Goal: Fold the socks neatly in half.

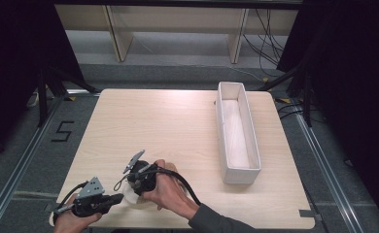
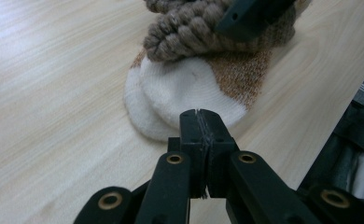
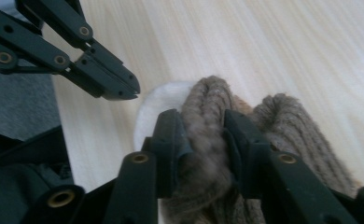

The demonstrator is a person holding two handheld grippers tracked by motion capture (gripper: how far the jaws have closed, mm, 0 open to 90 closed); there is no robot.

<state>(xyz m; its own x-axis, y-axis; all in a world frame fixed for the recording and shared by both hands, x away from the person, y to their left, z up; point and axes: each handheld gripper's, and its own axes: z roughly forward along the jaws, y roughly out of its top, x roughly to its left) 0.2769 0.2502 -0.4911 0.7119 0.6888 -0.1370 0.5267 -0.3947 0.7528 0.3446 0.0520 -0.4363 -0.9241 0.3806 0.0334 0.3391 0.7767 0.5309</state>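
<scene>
While the right gripper (image 3: 203, 140) stands clamped over a fold of the brown ribbed sock cuff (image 3: 208, 121), the left gripper (image 2: 201, 122) has its jaws pressed together at the white toe of the sock (image 2: 185, 93); whether fabric is pinched between them cannot be told from the left gripper view. The sock lies at the near left of the table (image 1: 178, 126), between the 2 grippers and well apart from the white tray (image 1: 236, 131) on the right side.

Findings on risk:
1. The right grip takes 1 thick ridge of loose knit. Judged likely to slip out if the hand pulls sharply, because the yarn compresses and slides.
2. Should the left jaws hold nothing, the toe end would drag across the wood and the sock would bunch rather than stretch.
3. With the 2 sets of jaws working close together over the sock, a hurried move could knock them together.
</scene>
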